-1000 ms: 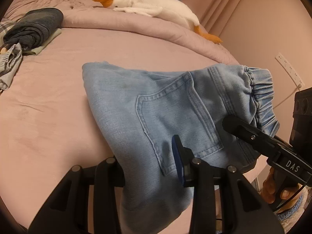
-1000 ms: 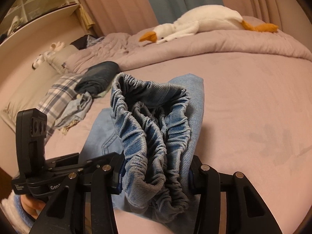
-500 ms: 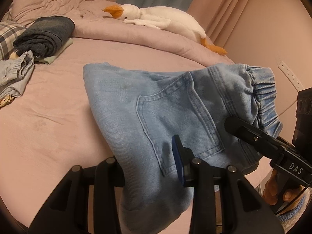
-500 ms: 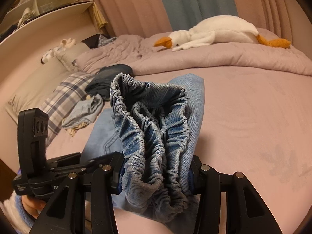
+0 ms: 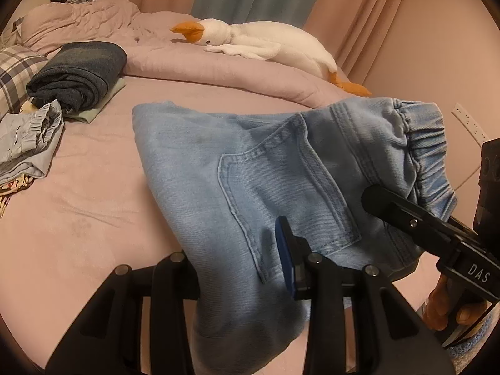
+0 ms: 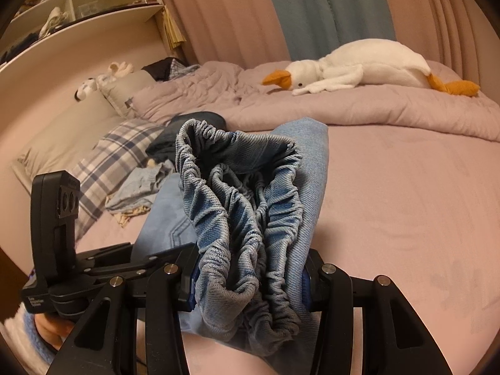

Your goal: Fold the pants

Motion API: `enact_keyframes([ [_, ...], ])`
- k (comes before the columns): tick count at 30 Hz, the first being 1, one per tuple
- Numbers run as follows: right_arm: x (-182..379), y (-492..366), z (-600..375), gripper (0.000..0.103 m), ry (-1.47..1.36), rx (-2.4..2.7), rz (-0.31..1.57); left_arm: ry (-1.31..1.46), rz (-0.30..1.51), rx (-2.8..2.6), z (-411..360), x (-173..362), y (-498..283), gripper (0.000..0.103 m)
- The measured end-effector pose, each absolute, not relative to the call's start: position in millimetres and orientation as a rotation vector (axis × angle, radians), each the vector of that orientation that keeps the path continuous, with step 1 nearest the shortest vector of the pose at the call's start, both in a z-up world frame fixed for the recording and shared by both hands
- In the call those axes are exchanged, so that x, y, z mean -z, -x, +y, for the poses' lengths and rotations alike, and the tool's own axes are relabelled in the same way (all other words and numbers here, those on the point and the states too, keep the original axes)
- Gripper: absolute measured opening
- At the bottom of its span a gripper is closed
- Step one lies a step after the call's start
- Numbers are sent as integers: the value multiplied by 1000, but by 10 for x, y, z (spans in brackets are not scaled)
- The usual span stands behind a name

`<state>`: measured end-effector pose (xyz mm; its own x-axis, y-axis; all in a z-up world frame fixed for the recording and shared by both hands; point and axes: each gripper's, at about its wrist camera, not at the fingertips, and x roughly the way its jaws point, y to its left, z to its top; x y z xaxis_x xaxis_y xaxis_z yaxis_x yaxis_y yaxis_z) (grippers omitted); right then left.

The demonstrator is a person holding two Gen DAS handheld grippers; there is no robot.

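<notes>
Left tool (image 5: 240, 268) pinching folded light-blue pants (image 5: 250, 168) near back pocket, right tool (image 6: 250, 284) clamped on bunched elastic waistband (image 6: 240, 206), far fold resting on pink bed (image 5: 78, 218)

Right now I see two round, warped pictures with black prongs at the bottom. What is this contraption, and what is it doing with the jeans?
No robot here: a person holds one two-finger clamp in each hand, each carrying a wide-angle camera looking along its fingers. One picture is from the left gripper, pinching the light blue denim pants near the back pocket. The other is from the right gripper, clamped on their gathered elastic waistband. They lie partly on a pink bed, with a white plush goose and a folded dark garment behind.
</notes>
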<state>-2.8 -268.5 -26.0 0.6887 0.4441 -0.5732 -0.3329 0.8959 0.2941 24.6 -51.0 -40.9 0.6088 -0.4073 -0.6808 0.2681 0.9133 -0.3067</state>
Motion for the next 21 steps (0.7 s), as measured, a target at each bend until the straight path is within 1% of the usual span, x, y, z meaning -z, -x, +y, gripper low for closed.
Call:
enact_keyframes([
  [21,284,-242,-2619,49,-186,-432,677,159,836,382,-553,431,-556,35],
])
